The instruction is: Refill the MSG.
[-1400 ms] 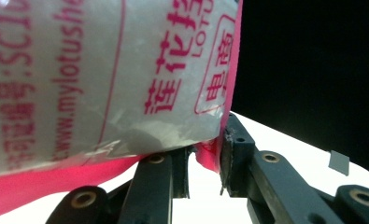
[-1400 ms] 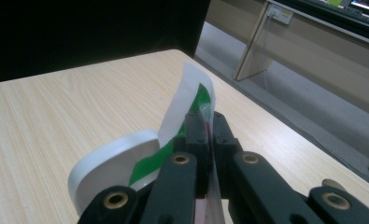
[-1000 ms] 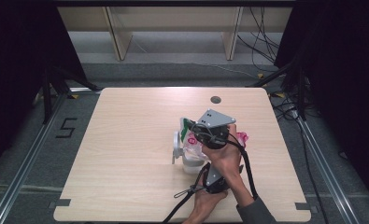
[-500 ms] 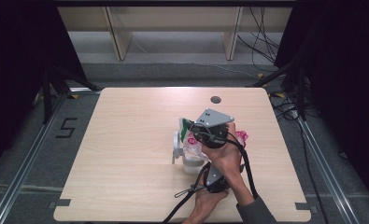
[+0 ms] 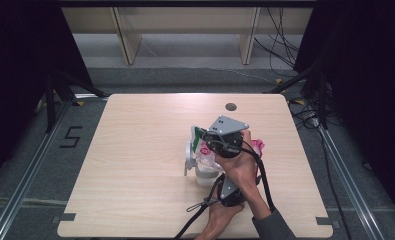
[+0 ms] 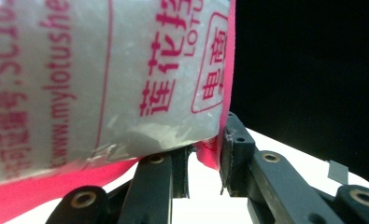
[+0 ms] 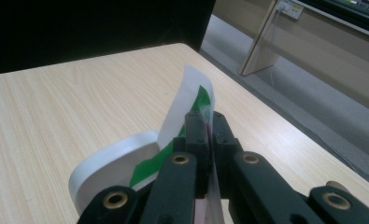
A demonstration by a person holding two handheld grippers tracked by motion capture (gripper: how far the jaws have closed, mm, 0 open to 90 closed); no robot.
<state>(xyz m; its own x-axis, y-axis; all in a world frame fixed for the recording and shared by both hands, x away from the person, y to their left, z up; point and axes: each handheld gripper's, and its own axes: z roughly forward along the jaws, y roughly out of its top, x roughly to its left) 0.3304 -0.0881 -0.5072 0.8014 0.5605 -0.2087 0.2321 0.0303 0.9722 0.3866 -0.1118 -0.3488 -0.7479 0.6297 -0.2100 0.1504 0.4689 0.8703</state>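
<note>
A clear plastic bag of white grains with pink print and a pink edge is held tilted over a white container near the table's middle. My right gripper, with the grey plate on top, is shut on the bag's upper edge, a thin film with a white and green label. The container's white rim lies just below its jaws. My left gripper comes from below and pinches the bag's pink bottom corner between its jaws. The bag's printed side looms above it.
The wooden table has a small round cable hole at its far edge. Black cables trail from the grippers toward the near edge. Shelf legs and floor cables stand beyond the table.
</note>
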